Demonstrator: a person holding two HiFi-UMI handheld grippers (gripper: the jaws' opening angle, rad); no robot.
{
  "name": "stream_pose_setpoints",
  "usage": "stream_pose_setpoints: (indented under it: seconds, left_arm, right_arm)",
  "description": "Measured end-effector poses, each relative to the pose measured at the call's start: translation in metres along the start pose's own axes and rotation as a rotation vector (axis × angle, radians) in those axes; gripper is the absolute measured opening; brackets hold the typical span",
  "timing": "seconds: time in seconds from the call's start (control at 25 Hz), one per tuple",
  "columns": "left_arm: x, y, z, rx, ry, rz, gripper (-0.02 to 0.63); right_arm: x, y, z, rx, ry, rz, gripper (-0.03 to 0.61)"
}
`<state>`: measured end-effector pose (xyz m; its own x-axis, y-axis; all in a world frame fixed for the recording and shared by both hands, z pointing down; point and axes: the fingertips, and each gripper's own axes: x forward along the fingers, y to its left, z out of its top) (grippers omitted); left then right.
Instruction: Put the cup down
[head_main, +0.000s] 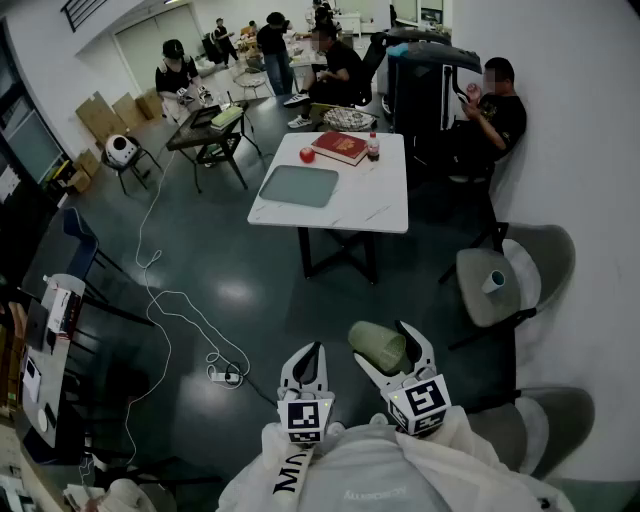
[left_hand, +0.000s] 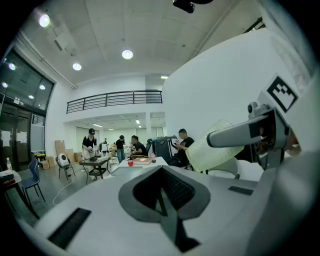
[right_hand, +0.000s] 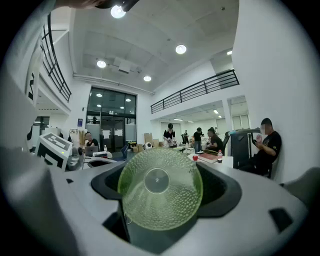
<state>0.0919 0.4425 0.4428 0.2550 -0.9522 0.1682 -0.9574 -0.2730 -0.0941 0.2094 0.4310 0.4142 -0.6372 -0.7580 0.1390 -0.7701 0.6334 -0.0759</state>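
Note:
A pale green, dimpled plastic cup (head_main: 375, 343) lies on its side between the jaws of my right gripper (head_main: 385, 352), which is shut on it. The right gripper view looks straight at the cup's (right_hand: 160, 195) round bottom, which fills the gap between the jaws. In the left gripper view the same cup (left_hand: 210, 147) shows at the right, under a grey finger (left_hand: 240, 135) of the right gripper. My left gripper (head_main: 310, 352) hangs just left of the right one, its jaws together with nothing between them. Both are held close to my body, above the dark floor.
Ahead stands a white table (head_main: 380, 200) with a grey tray (head_main: 298, 186), a red book (head_main: 340, 147), an apple (head_main: 307, 155) and a bottle (head_main: 373, 148). A grey chair (head_main: 480, 300) at the right holds a small cup (head_main: 495, 283). A cable (head_main: 160, 300) trails over the floor; people sit beyond.

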Motion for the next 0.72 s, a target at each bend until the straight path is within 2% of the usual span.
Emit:
stream_pose_setpoints:
  seconds: [0.32,0.72]
  left_arm:
    - [-0.009,0.011,0.006,0.003,-0.021,0.014,0.012]
    - [0.0,-0.006,0.006,0.003,-0.001,0.027,0.012]
  right_arm:
    - [0.006,0.014,0.004,-0.01,-0.007,0.016,0.41]
    - [-0.002,-0.002,0.006,0.024,-0.025,0.034,0.41]
